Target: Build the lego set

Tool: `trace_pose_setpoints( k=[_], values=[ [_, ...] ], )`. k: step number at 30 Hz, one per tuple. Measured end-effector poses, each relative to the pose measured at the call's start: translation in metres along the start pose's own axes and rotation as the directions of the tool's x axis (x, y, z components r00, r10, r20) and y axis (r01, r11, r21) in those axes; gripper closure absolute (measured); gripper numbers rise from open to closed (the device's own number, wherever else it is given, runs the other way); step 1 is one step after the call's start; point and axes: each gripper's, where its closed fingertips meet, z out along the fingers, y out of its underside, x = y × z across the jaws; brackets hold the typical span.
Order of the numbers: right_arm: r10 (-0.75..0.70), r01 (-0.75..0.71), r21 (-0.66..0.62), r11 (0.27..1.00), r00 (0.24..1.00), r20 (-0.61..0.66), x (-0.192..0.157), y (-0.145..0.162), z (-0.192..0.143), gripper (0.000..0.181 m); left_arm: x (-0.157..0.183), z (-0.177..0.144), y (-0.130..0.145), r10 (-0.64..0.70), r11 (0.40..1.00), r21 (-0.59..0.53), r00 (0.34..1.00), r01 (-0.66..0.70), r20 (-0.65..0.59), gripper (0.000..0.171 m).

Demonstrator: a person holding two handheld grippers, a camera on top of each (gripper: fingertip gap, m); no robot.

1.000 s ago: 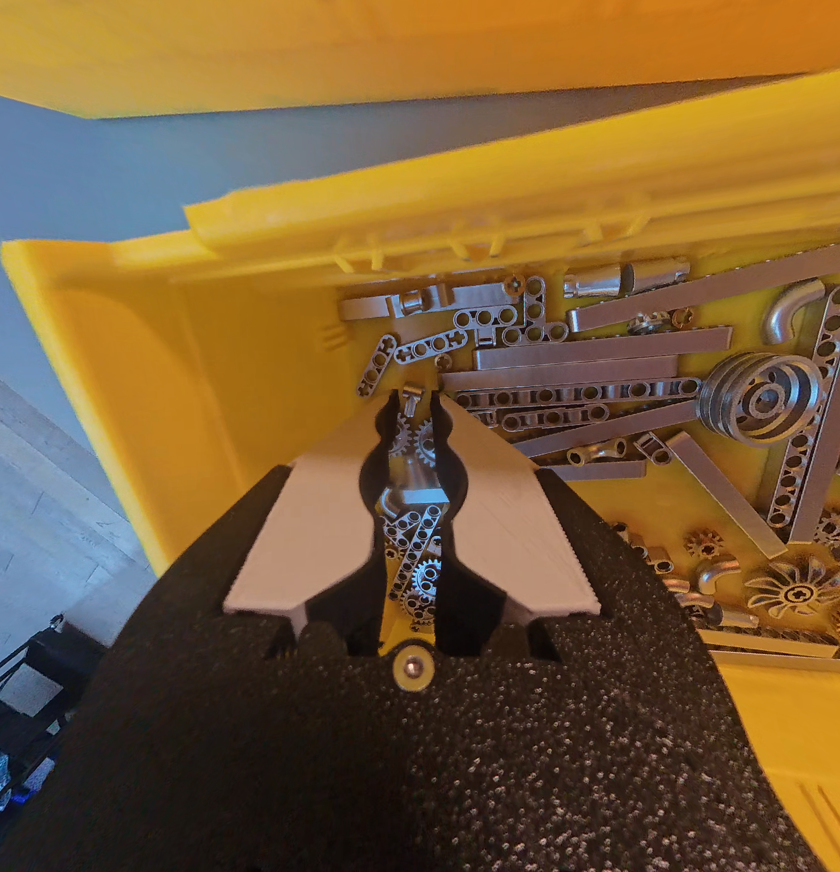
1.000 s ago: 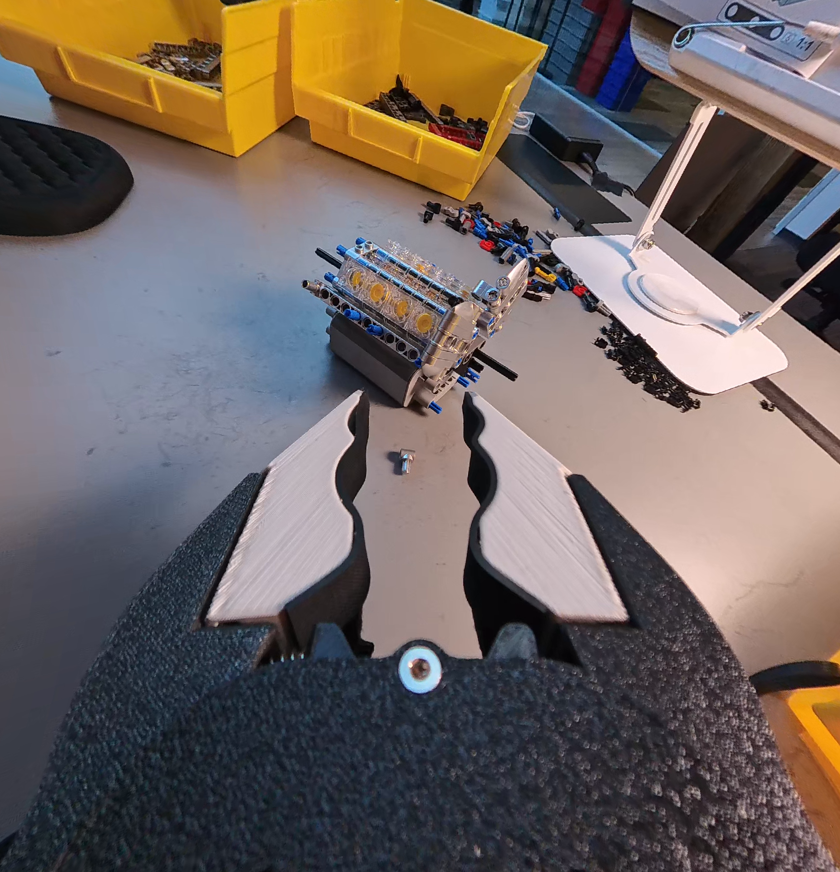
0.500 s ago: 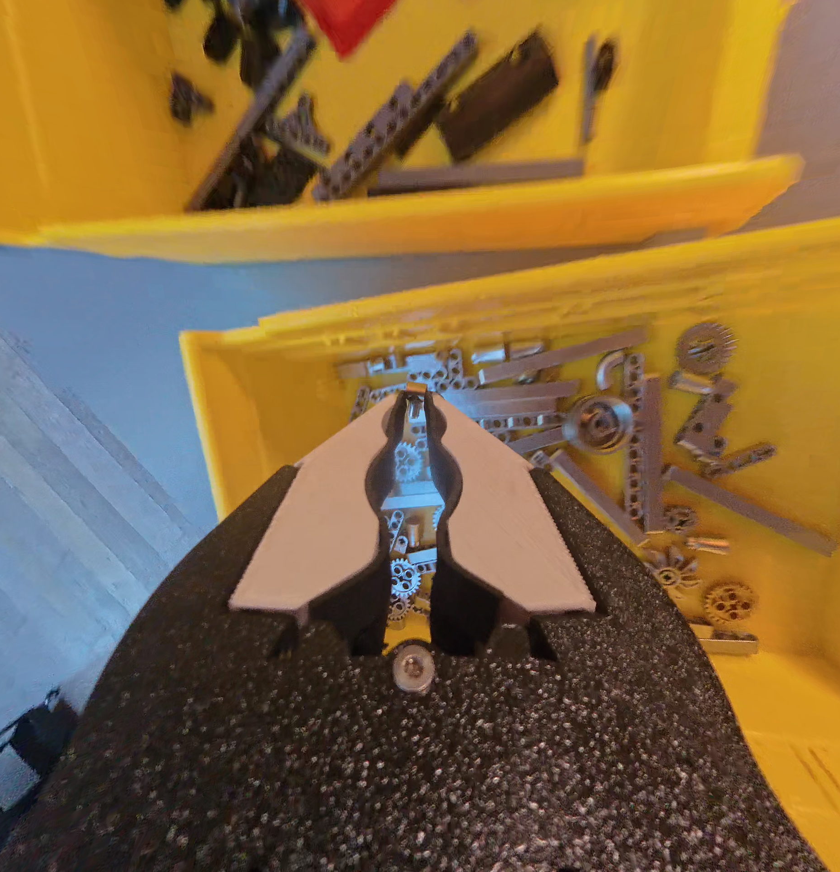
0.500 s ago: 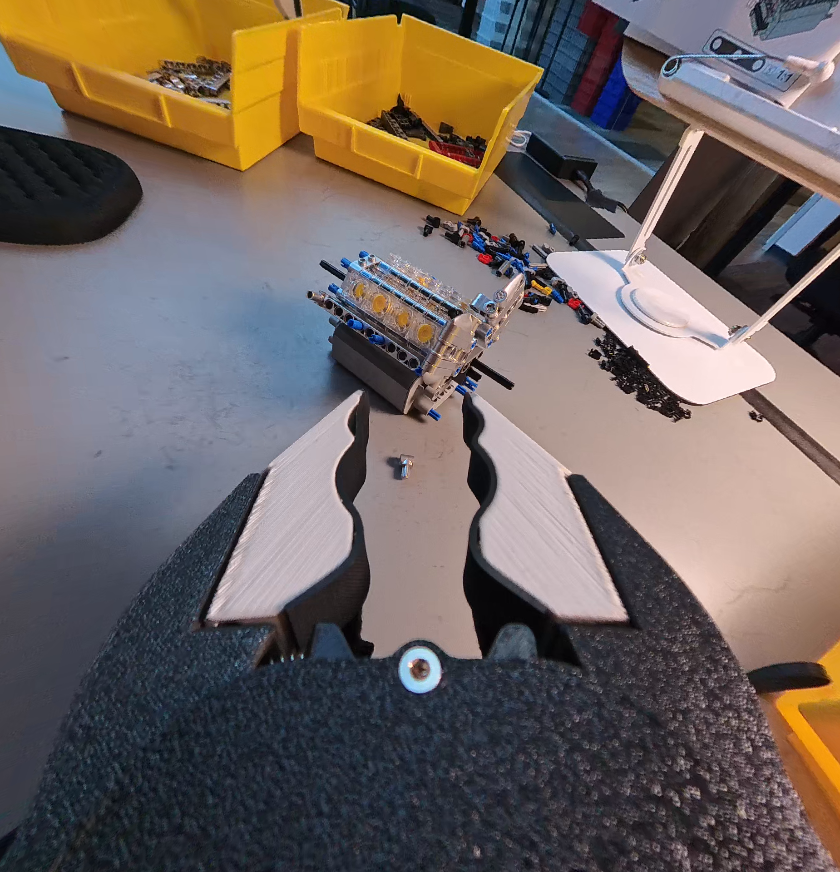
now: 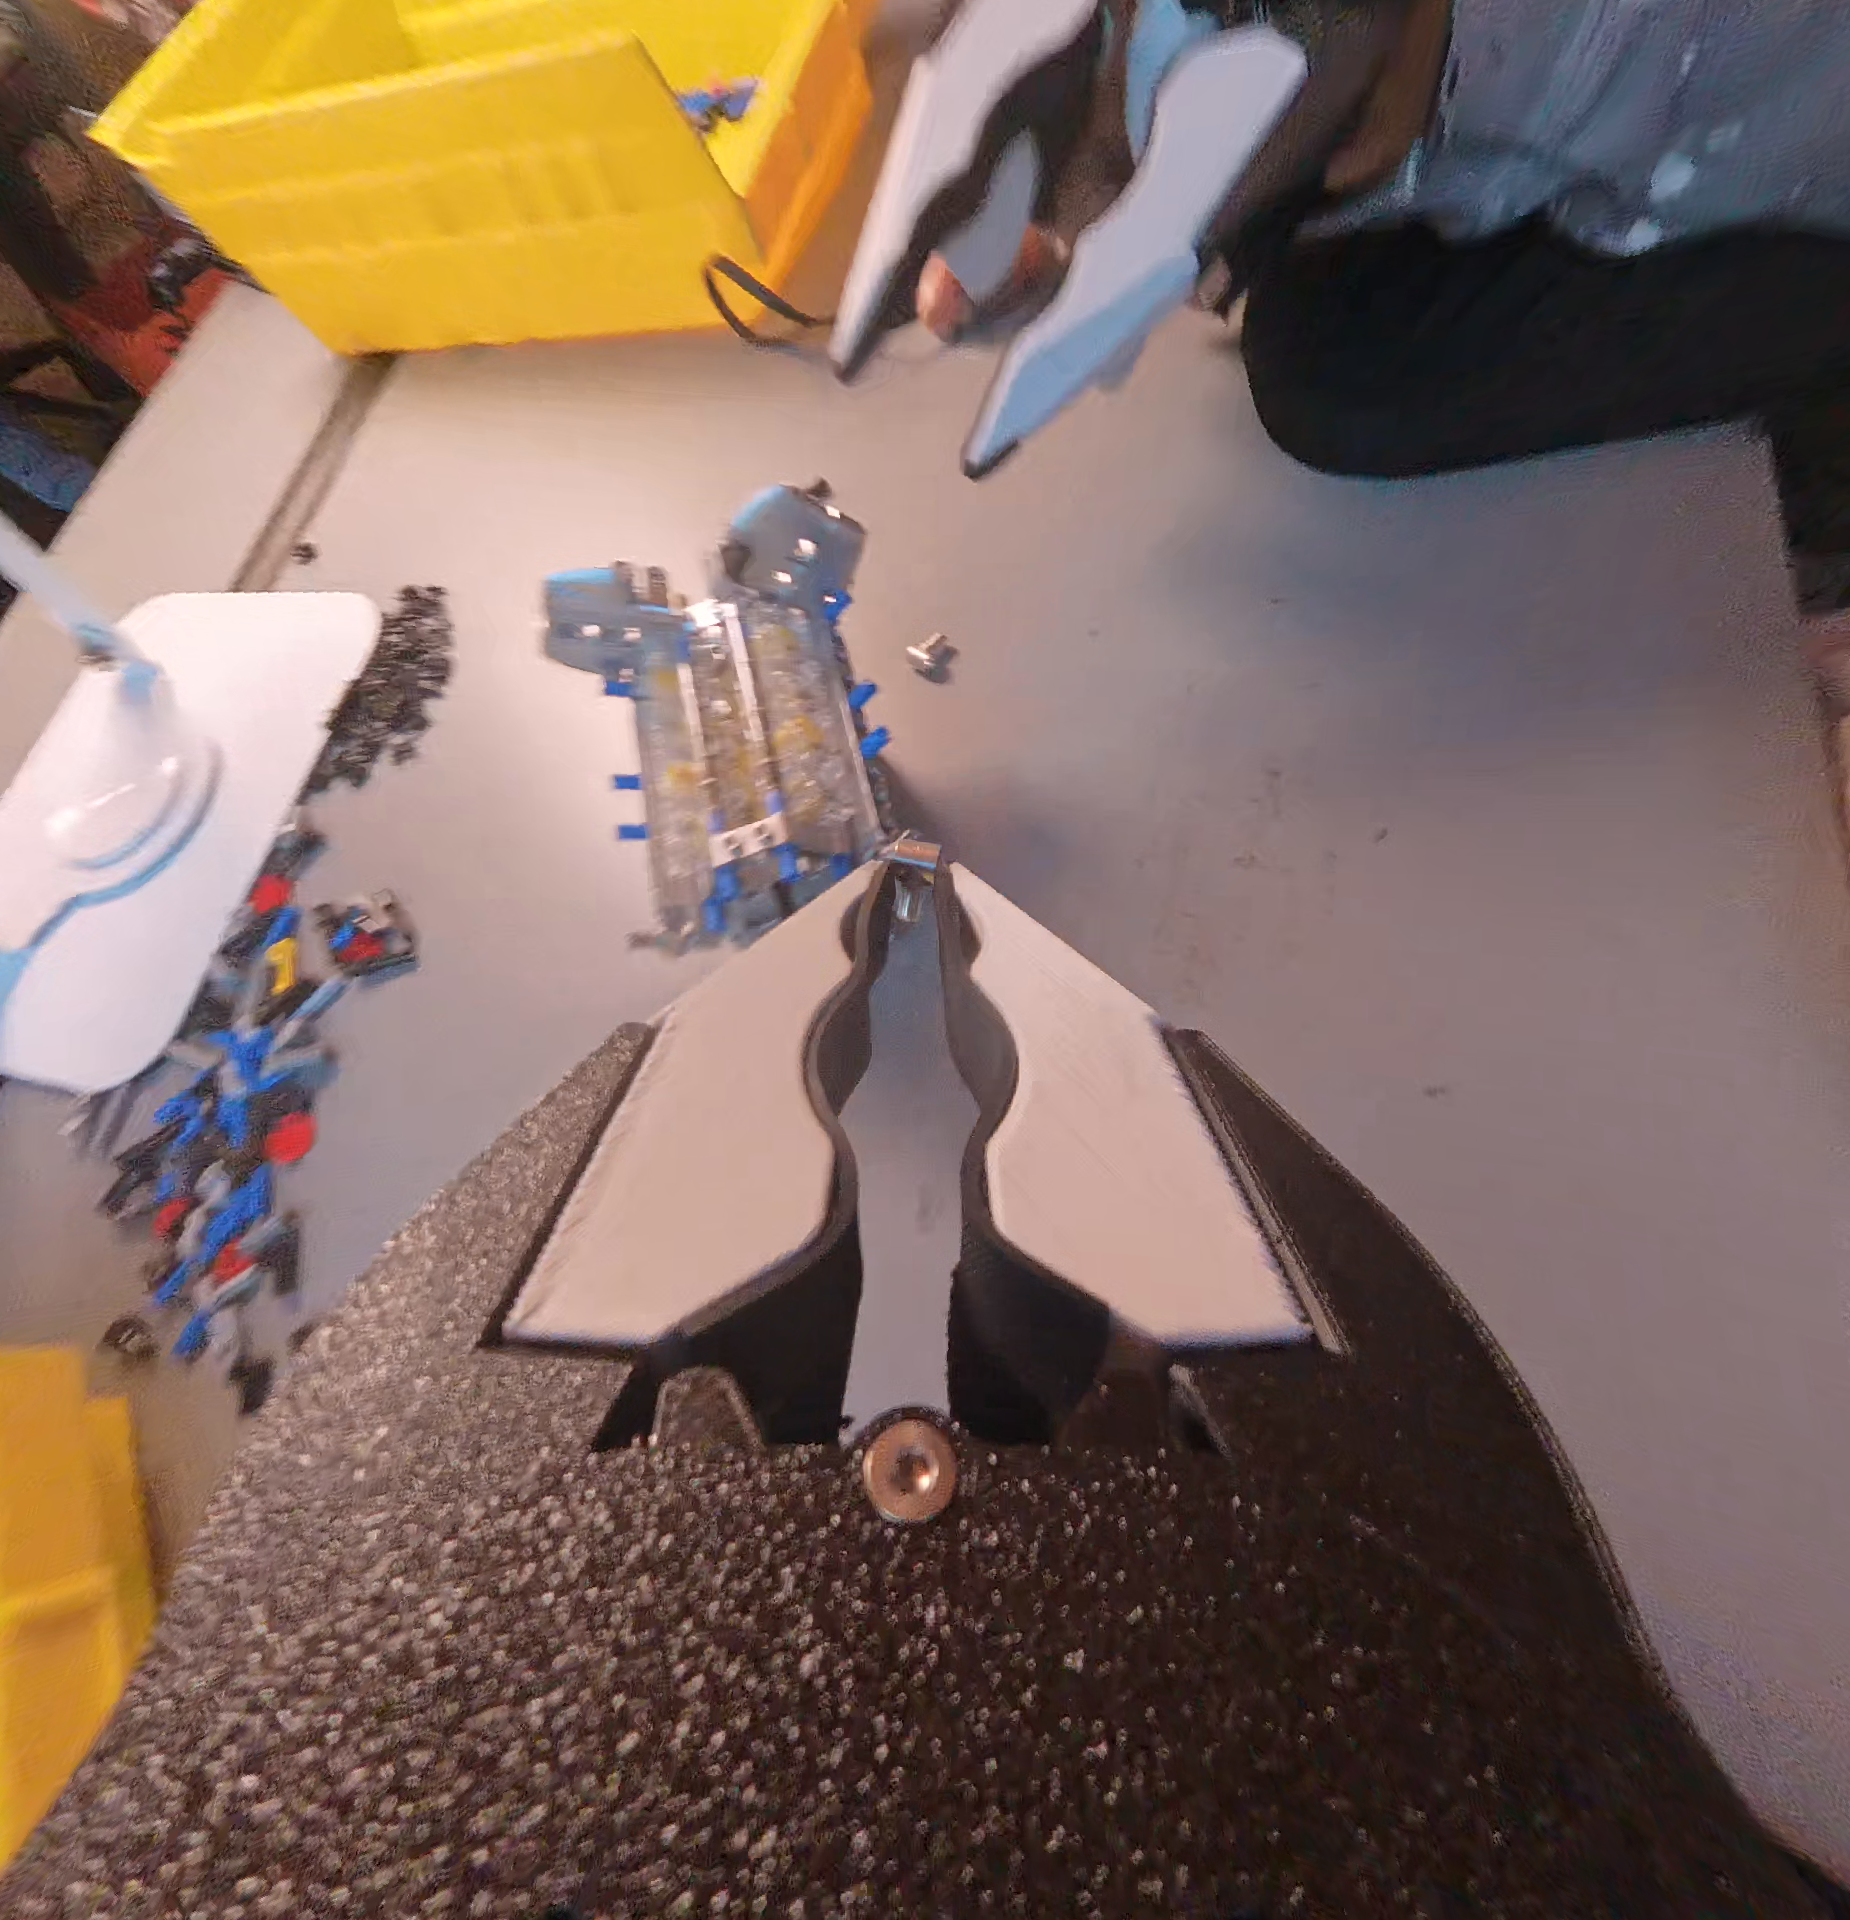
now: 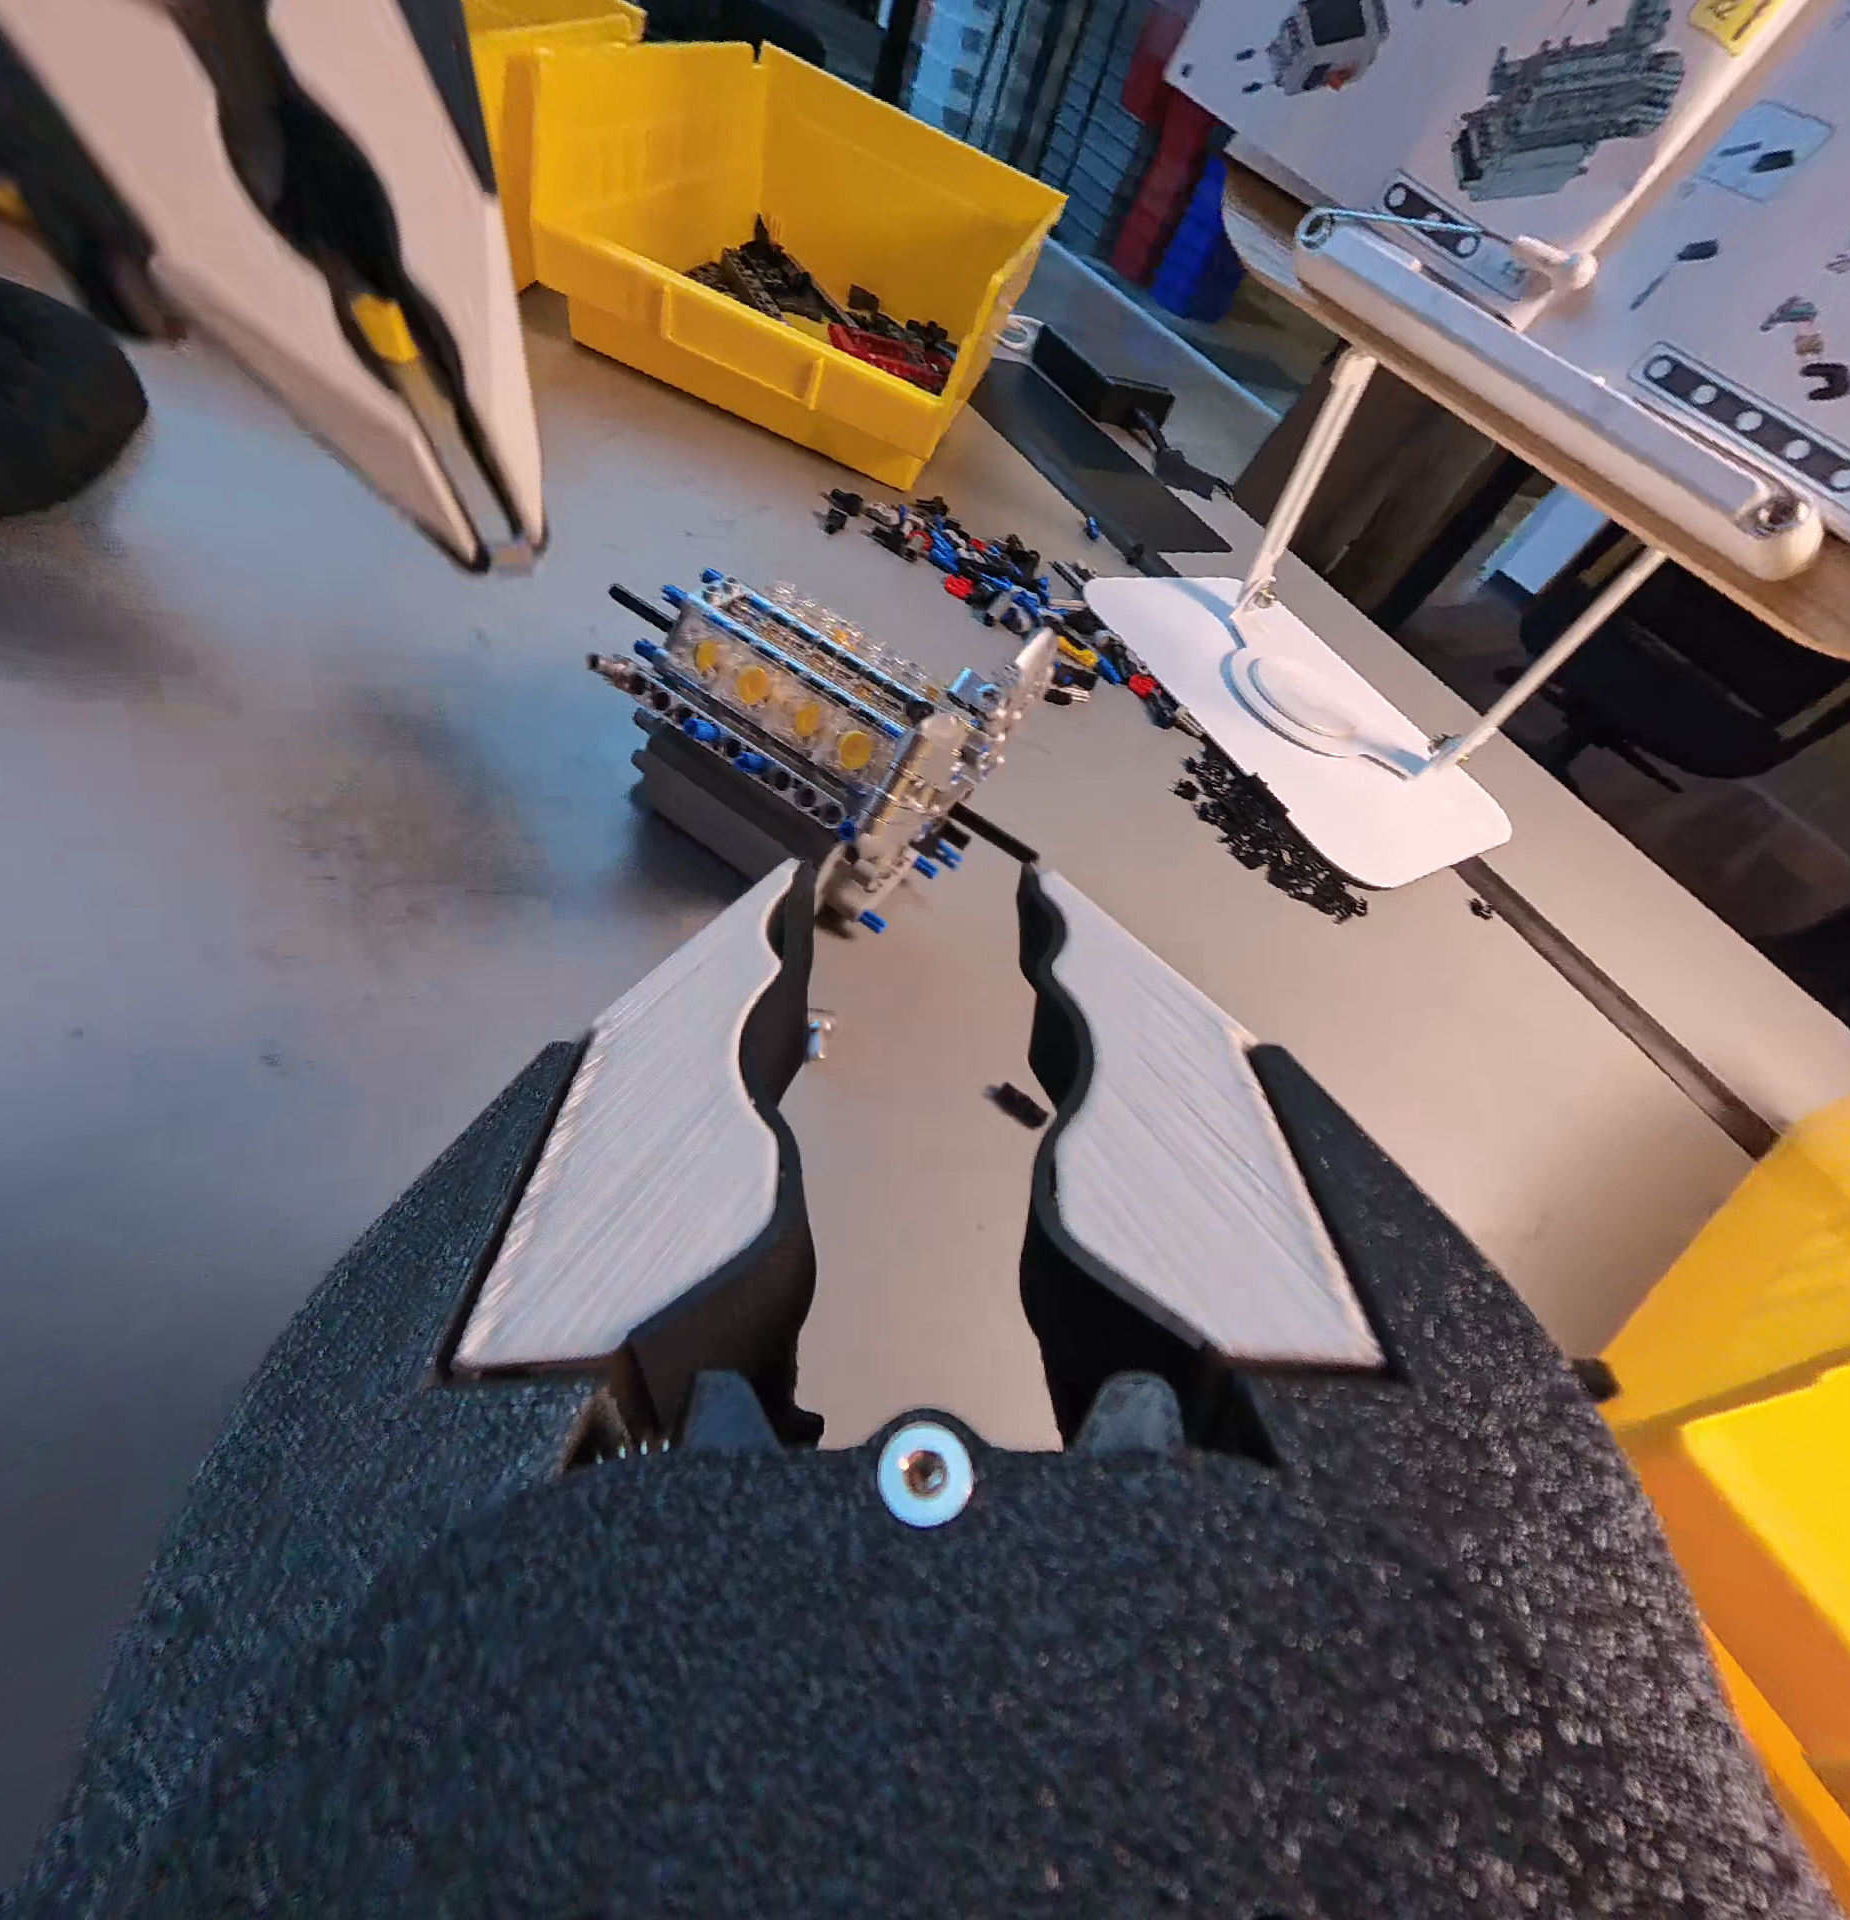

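Small grey connector [image 5: 913, 873] — crosswise at left gripper [image 5: 913, 883] tips

Yellow bins [image 6: 796, 301] are glowing bright, the grey table [image 6: 277, 831] is showing dull, the engine model [image 6: 807, 748] is flashing blue pins and yellow discs, white lamp base [image 6: 1305, 727] gleaming.

I am at a model-building workstation in a workshop or lab. My grey counter [image 6: 277, 831] carries yellow parts bins [image 6: 796, 291] of building-brick beams, a loose heap of small blue, black and red connector pins [image 6: 1004, 571], a half-built brick engine model [image 6: 796, 727], and a white stand [image 6: 1305, 717] holding printed assembly instructions [image 6: 1627, 156]. Stacked storage drawers [image 6: 1108, 135] fill the background.
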Motion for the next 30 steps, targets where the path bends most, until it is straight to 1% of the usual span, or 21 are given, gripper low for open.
trace_pose_setpoints(
  k=[2,4,6,9,11,12,13,17,20,22,25,30],
  values=[
    [0.021,-0.022,-0.01,1.0,0.998,-0.061,0.015,0.005,-0.003,0.143,0.017,0.039,0.004,0.019,0.999,-0.04,0.998,-0.021,-0.054,0.165],
    [0.036,-0.037,-0.01,0.999,0.994,-0.108,0.026,0.008,-0.007,0.143,0.027,0.06,0.016,0.062,0.992,-0.108,0.995,-0.07,-0.075,0.165],
    [0.058,-0.057,0.007,0.998,0.988,-0.143,0.035,0.007,-0.011,0.143,0.034,0.069,0.03,0.101,0.981,-0.158,0.992,-0.111,-0.074,0.166],
    [0.103,-0.099,0.036,0.994,0.98,-0.167,0.045,0.007,-0.008,0.144,0.041,0.072,0.034,0.066,0.989,-0.131,0.995,-0.074,-0.069,0.166],
    [0.116,-0.112,0.036,0.993,0.98,-0.16,0.052,0.004,0.003,0.144,0.04,0.07,0.036,0.055,0.99,-0.124,0.996,-0.062,-0.063,0.166],
    [0.111,-0.108,0.027,0.994,0.982,-0.155,0.057,-0.003,0.008,0.142,0.039,0.069,0.036,0.047,0.992,-0.117,0.997,-0.054,-0.06,0.166],
    [0.098,-0.094,0.033,0.995,0.985,-0.141,0.061,-0.016,0.012,0.142,0.039,0.069,0.036,0.033,0.994,-0.106,0.998,-0.04,-0.06,0.166],
    [0.02,-0.018,0.034,0.999,0.999,-0.044,0.07,-0.082,0.031,0.142,0.039,0.069,0.036,0.014,0.995,-0.095,0.998,-0.021,-0.067,0.165],
    [-0.031,0.03,0.032,0.999,0.999,0.027,0.067,-0.126,0.046,0.142,0.039,0.069,0.036,0.015,0.996,-0.092,0.998,-0.021,-0.065,0.166],
    [-0.045,0.043,0.026,0.999,0.996,0.071,0.061,-0.145,0.056,0.142,0.039,0.069,0.036,0.011,0.996,-0.09,0.998,-0.017,-0.064,0.166],
    [-0.076,0.077,-0.005,0.997,0.99,0.116,0.052,-0.157,0.071,0.142,0.039,0.069,0.036,0.001,0.996,-0.089,0.998,-0.007,-0.069,0.166],
    [-0.102,0.115,-0.081,0.99,0.984,0.148,0.047,-0.15,0.089,0.142,0.039,0.069,0.035,-0.009,0.996,-0.086,0.997,0.003,-0.071,0.166]
  ],
)
